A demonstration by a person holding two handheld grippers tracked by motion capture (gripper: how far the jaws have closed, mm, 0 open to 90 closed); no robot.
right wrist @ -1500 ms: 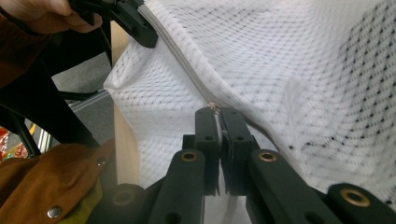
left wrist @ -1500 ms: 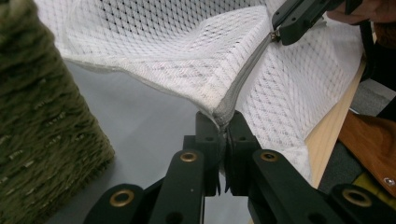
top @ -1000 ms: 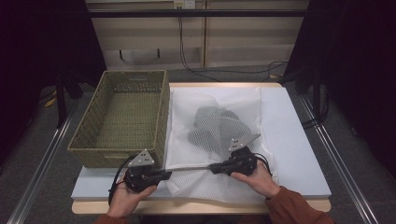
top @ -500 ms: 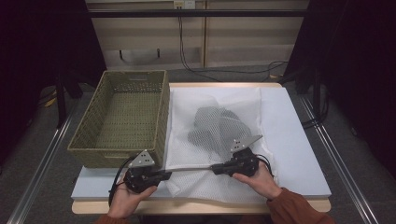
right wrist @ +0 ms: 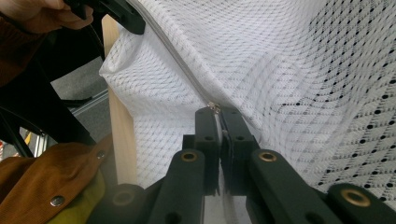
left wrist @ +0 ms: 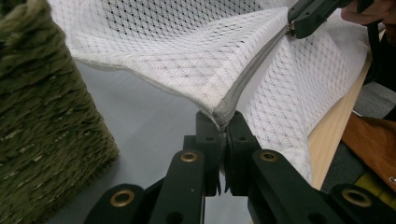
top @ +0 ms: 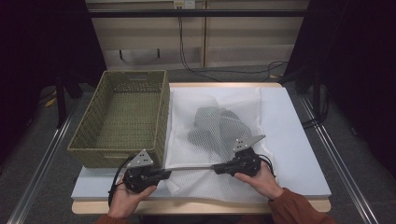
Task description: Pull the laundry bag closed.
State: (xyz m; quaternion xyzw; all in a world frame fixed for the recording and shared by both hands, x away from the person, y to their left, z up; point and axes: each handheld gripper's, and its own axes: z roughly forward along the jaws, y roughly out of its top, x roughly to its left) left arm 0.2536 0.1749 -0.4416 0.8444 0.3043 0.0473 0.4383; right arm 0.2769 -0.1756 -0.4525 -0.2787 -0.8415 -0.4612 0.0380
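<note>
White mesh laundry bag (top: 212, 116) lies on the pale table sheet (top: 289, 140), centre to near side, with a dark grey garment (top: 217, 126) showing through the netting in the middle. Zipper edge (top: 191, 167) runs taut along the near side between both grippers. Left gripper (top: 163, 173), near left, jaws clamped together on the zipper's end corner; in the left gripper view (left wrist: 226, 126) the seam is pinched between the pads. Right gripper (top: 218, 168), near centre, jaws closed on the zipper pull; in the right gripper view (right wrist: 217, 116) a small metal pull (right wrist: 214, 106) sits at the jaw tips. Green woven basket (top: 123, 116) stands left of the bag, touching its left edge, just far of the left gripper. Cables (top: 187, 46) hang at the far wall. Wooden table edge (top: 196, 206) runs along the near side.
</note>
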